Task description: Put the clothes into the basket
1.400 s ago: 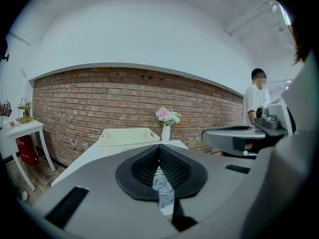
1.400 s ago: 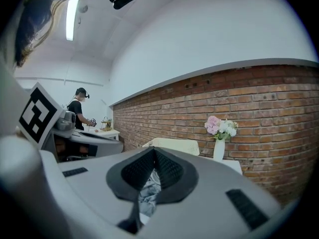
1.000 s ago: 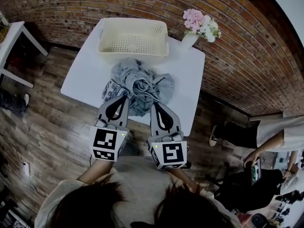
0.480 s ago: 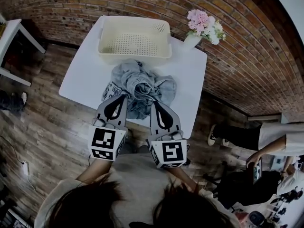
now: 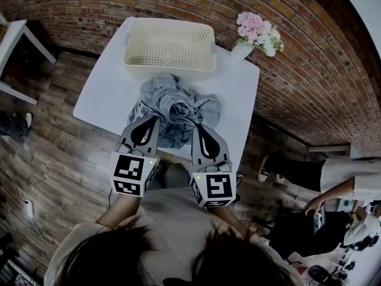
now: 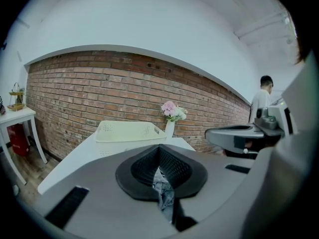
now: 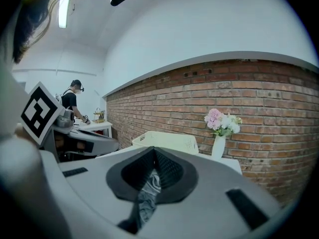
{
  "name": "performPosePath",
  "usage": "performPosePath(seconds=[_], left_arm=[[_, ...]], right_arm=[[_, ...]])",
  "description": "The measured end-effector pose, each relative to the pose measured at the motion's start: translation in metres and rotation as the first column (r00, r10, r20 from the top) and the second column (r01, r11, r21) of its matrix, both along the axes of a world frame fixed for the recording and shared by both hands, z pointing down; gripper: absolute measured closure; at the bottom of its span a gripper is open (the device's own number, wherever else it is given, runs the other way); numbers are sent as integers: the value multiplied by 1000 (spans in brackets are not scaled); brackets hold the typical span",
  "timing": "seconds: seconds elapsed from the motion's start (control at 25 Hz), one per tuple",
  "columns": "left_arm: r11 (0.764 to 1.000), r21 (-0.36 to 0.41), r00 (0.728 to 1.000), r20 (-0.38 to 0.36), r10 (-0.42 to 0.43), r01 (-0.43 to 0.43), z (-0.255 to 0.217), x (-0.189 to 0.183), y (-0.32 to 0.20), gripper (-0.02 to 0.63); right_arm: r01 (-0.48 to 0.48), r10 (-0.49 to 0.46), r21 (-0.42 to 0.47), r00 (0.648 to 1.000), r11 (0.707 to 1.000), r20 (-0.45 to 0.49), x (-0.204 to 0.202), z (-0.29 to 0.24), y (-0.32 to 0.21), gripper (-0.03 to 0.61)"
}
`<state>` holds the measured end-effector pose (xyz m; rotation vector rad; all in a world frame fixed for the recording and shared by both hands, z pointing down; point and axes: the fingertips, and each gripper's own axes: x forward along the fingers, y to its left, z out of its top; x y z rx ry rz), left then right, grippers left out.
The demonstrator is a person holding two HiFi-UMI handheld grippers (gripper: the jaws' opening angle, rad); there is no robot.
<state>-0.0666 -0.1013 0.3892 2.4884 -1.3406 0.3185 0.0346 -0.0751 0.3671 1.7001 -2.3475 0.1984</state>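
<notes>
A crumpled pile of grey clothes [image 5: 178, 106] lies in the middle of the white table [image 5: 107, 94]. Behind it, at the table's far edge, stands an empty cream basket [image 5: 166, 64] with perforated walls. My left gripper [image 5: 156, 119] reaches the pile's near left edge with its jaws shut. Beside it, my right gripper [image 5: 195, 127] is shut too, at the pile's near right edge. In the left gripper view the left gripper [image 6: 159, 156] shows grey fabric [image 6: 163, 190] through the slot under its closed jaws. The right gripper [image 7: 153, 153] shows the same fabric [image 7: 147, 193]. Neither visibly grips cloth.
A white vase of pink flowers [image 5: 253, 31] stands at the table's far right corner, next to the basket [image 7: 164, 139]. A brick wall runs behind. A small white table [image 5: 12, 46] is at far left. A person [image 5: 351, 177] stands at the right on the wooden floor.
Both grippers have shifted slightly at the pile's near edge, still shut. The clothes and the basket have not moved.
</notes>
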Motion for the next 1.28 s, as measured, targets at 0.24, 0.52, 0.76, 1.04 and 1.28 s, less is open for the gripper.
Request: performPosePath(seconds=[0.24,0.52,0.76,1.04,1.28], left_arm=[[998,-52,1000,-3,-26,26,13,-13,-11,606],[993,-100,998,36,-53,56,33,-31,-24,604],[987,-153,998,28,-49,53,53,-34,-30,497],[976,-215,999,33,-9,16,75,-32,-29,380],[964,-265,997,71,25,-5,96,-30,-29,285]], right_arm=[[-3,3,0,1000,1000,-18,9,9,-8,572],[-6,4,-45,999,999,-41,31,30,-22,569],[11,-14,-87,999,996,-33,51,47,-36,498],[42,-50,-162,998,986,-42,55,70,-45,403],[77,-81,-217,997,973,-11,61,89,-46,312]])
